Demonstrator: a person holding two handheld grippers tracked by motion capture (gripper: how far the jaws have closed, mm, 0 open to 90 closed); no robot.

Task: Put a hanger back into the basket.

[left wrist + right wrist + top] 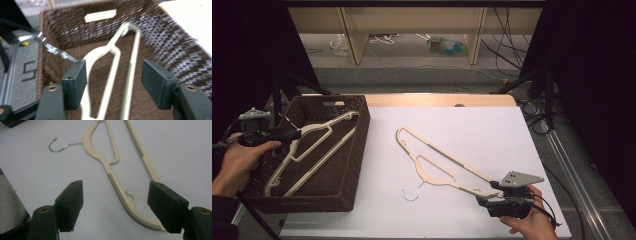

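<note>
Two cream hangers, one in the basket [357, 150] at left, one on the white worktop [452, 210].

High view places the left tongs [294, 134] released over the basketed hanger [307, 150]; their own view blurs it. Right tongs [115, 205] gape around the worktop hanger [112, 172], its end hidden behind one pad.

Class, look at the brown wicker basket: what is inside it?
Inside the basket lies one cream hanger, leaning from the bottom up to the far rim. Its near end is hidden behind the basket's front wall, so the floor there cannot be seen.
</note>
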